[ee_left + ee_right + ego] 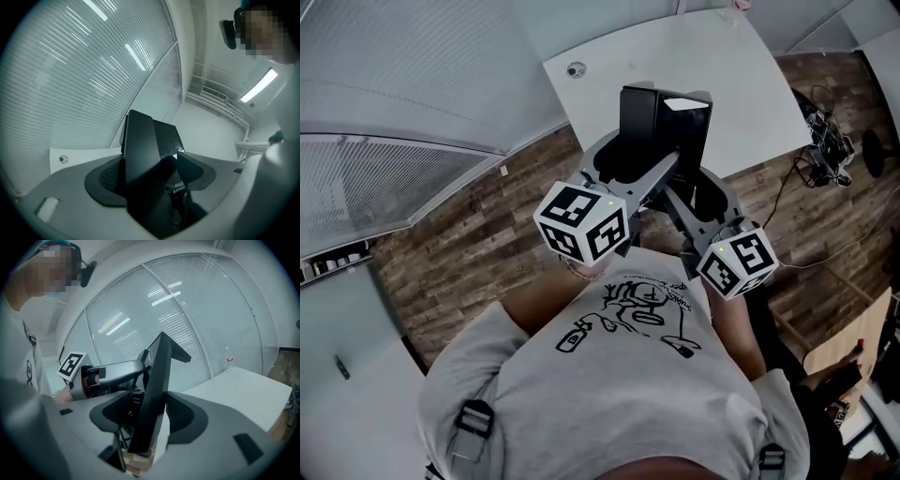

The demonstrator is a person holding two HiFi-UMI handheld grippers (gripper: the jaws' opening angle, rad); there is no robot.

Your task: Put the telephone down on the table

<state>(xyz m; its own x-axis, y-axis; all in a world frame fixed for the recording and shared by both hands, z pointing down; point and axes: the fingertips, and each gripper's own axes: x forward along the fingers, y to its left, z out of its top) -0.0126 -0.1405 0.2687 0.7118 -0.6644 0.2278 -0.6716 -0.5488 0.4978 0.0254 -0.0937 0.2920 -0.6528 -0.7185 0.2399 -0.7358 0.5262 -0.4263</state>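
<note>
Both grippers are on the black flat slab telephone [653, 114]. It's in the air at the near edge of the white rectangular table [750, 84], not resting on anything.

Left gripper [151, 176]: jaws closed onto the phone's broad faces, dark pads pressed on both sides, nothing else in them. The slab stands roughly upright and leans a little.

Right gripper [152, 414]: same story. Its jaws are shut on the phone, which I see edge-on rising out between the pads [187, 414]. From here the left gripper's grey body and marker cube [71, 364] sit just behind the phone, so the two grips are close together on its lower part.

Why two grips: my read is that it's tall and top-heavy for one narrow pinch. Clamping from two directions stops it swinging while I carry it.

The brown wood-plank floor [478, 239] shows under the phone's lower edge in the right gripper view, so I judge it isn't fully over the tabletop yet. The set-down is not yet done.

Next, I think: go forward over the table, lower until the bottom edge touches, then tip it flat before letting go. Opening both sets of jaws with it upright risks it toppling. The round grommet [575, 69] in the tabletop is well off to the left, not in the way.
</note>
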